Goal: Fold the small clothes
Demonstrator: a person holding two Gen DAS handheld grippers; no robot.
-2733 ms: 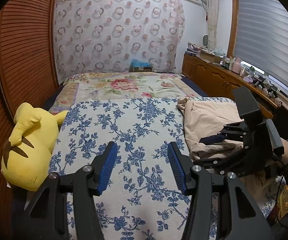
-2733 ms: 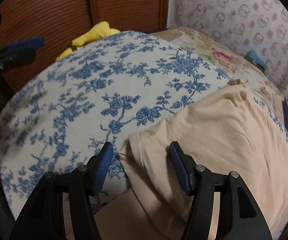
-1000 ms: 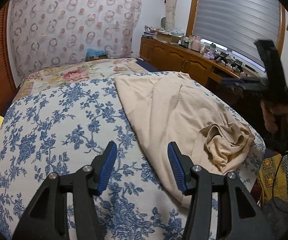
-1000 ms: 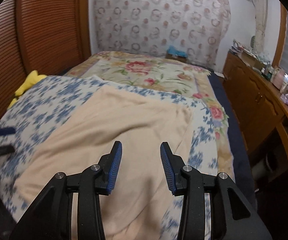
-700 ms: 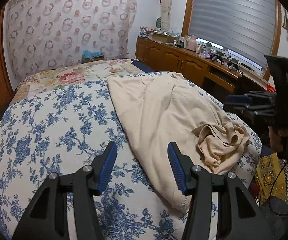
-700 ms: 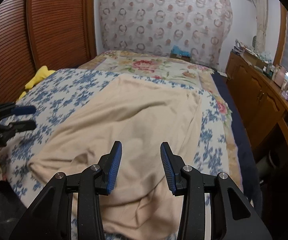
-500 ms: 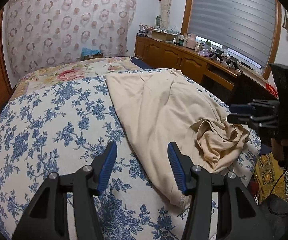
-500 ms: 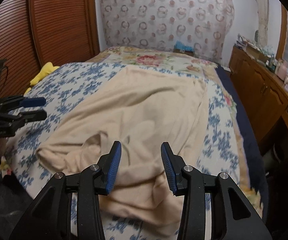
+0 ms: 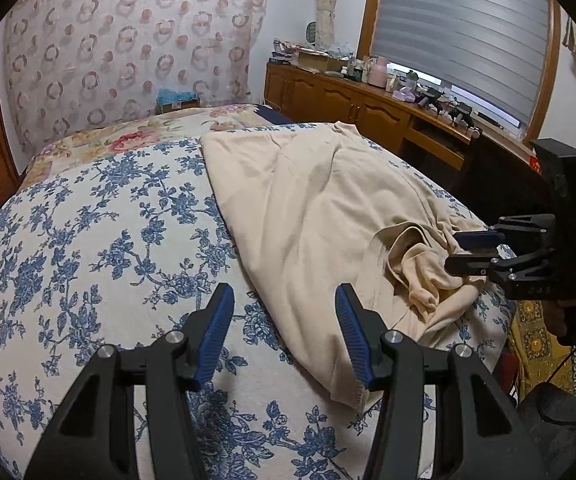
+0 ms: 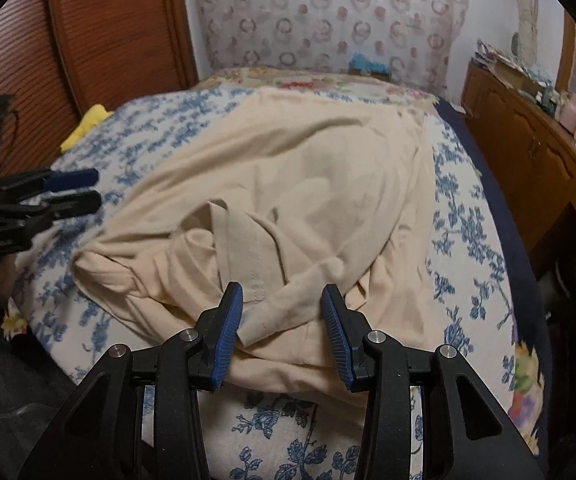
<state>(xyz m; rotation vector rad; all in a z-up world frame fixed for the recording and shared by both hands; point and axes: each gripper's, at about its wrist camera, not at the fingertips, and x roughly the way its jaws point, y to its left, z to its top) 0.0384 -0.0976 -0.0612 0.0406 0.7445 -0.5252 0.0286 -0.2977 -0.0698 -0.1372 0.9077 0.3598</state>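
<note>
Garment (image 9: 312,216) lies on the bedspread (image 9: 100,240), on the right half of the bed as my left wrist view has it, running from the near edge toward the far end. Its bunched end (image 9: 424,276) sits at the near right corner. My left gripper (image 9: 284,324) hovers over the bedspread at the garment's left edge, jaws apart, nothing between them. My right gripper (image 10: 282,320) is over the bunched end, a fold of cloth lying between its parted jaws. Quilt (image 9: 136,140) lies behind the bedspread, hanging cloth (image 9: 128,48) behind that. Cabinet (image 9: 352,108) runs along the bed's right side, under the window. Plush toy (image 10: 88,124) sits at the bed's left edge.
</note>
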